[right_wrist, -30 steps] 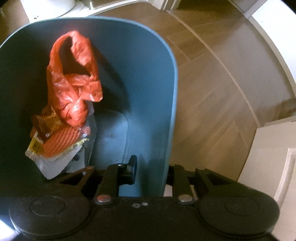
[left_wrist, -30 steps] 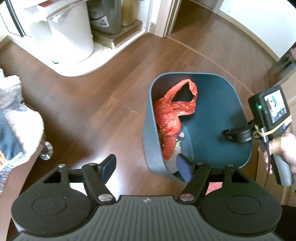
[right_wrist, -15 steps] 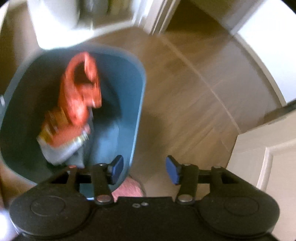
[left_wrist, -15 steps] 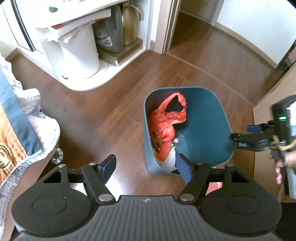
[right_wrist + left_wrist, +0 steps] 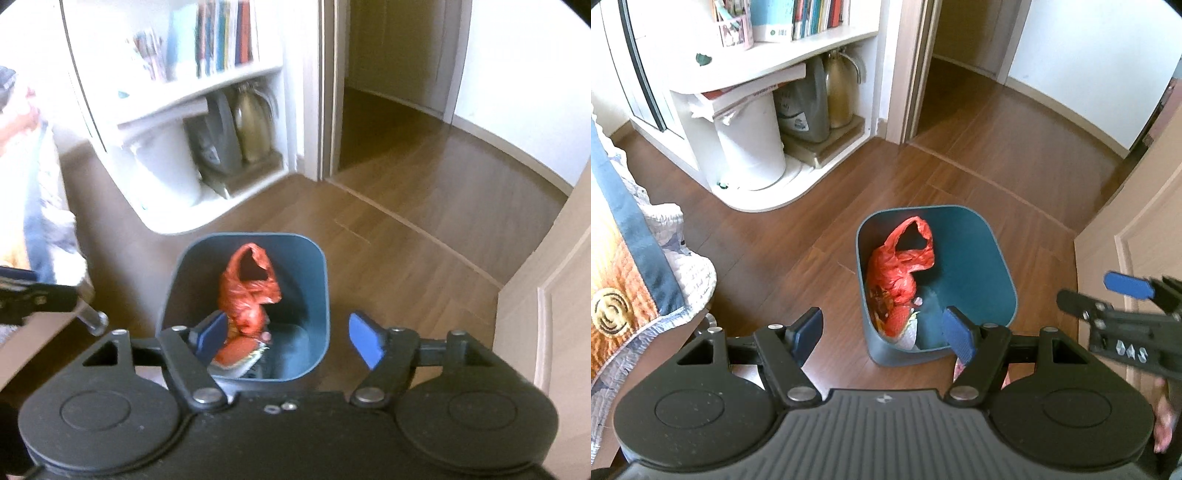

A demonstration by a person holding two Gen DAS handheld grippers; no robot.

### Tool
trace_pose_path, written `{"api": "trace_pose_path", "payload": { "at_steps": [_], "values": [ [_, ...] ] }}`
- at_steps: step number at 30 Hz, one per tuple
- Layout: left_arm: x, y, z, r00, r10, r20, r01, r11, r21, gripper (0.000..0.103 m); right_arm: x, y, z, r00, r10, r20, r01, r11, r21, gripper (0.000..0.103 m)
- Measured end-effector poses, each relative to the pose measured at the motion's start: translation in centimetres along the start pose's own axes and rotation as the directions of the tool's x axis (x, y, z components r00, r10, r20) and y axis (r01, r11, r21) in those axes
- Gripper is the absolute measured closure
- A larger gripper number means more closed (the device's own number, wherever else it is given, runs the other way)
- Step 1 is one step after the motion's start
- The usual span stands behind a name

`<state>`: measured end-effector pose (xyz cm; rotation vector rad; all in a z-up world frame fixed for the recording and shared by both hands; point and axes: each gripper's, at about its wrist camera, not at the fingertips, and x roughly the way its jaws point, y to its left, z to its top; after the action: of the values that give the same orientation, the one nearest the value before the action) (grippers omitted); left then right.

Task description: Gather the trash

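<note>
A teal trash bin (image 5: 997,254) (image 5: 320,291) stands upright on the wooden floor, below both grippers. Inside it lie a crumpled red plastic bag (image 5: 899,266) (image 5: 245,291) and some orange wrappers (image 5: 886,317). My left gripper (image 5: 882,334) hangs open above the bin's near edge, with nothing between its fingers. My right gripper (image 5: 288,336) is also above the bin; its jaws are opening and hold nothing. In the left wrist view it shows at the right edge (image 5: 1097,291), with a hand below it.
A white shelf unit (image 5: 768,70) with books stands at the back left, over a white tub (image 5: 750,147), a grey jug (image 5: 805,107) and a metal kettle (image 5: 842,92). A quilted bed (image 5: 635,266) is at the left. An open doorway (image 5: 960,66) lies ahead, a pale door (image 5: 1137,251) at the right.
Both grippers have risen away from the bin, which now looks smaller. The right gripper, shut on the bin's rim before, has let go and spread its jaws.
</note>
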<state>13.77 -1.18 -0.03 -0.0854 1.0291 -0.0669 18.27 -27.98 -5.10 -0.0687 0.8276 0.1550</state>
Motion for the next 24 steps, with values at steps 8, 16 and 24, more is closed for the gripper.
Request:
{"api": "trace_pose_path", "payload": {
  "at_steps": [8,16,24],
  "values": [
    [-3.0,-0.2,-1.5,0.997,-0.003,0.078,0.001,0.999,0.034,0.028,-5.3,0.8,-1.6,0.989,0.052,0.142,-0.058,0.998,0.035,0.016],
    [-5.9,0.6,-3.5,0.990,-0.035,0.136,0.032,0.999,0.029,0.024,-9.9,2.5,-2.8,0.965,0.129,0.229,-0.131,0.991,-0.007,0.000],
    [-8.0,0.8,-4.8,0.983,-0.070,0.168,0.064,0.997,0.043,0.021,-12.1,3.6,-3.3,0.955,0.141,0.259,-0.138,0.990,-0.028,0.000]
  ]
}}
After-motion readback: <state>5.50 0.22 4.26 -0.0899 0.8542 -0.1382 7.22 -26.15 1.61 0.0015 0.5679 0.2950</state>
